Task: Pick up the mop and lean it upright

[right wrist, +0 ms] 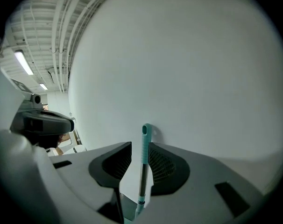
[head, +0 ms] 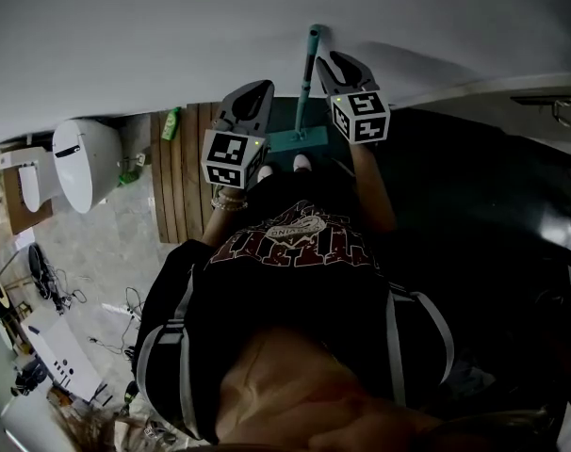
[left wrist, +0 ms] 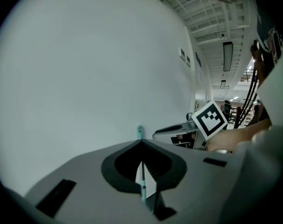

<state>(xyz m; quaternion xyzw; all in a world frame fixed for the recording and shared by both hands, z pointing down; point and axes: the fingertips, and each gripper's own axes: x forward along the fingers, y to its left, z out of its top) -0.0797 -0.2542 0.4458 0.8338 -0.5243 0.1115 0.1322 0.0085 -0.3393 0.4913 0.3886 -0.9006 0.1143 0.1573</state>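
The mop's teal handle (head: pixel 307 73) stands upright with its top against the white wall (head: pixel 172 36). Its flat teal head (head: pixel 295 140) rests on the floor by the person's feet. My right gripper (head: pixel 327 61) hangs just right of the handle, open. In the right gripper view the handle (right wrist: pixel 145 162) shows through the gap between the parted jaws of that gripper (right wrist: pixel 139 144), and no pad visibly presses on it. My left gripper (head: pixel 258 90) is left of the mop, its tips together and empty. In the left gripper view the handle top (left wrist: pixel 139 132) peeks over the shut left gripper (left wrist: pixel 141 142).
A white toilet (head: pixel 83 163) stands at the left, with a green bottle (head: pixel 171 123) at the wall beside a wooden slatted floor (head: pixel 177 191). A dark surface (head: pixel 474 186) fills the right. The right gripper's marker cube (left wrist: pixel 209 119) shows in the left gripper view.
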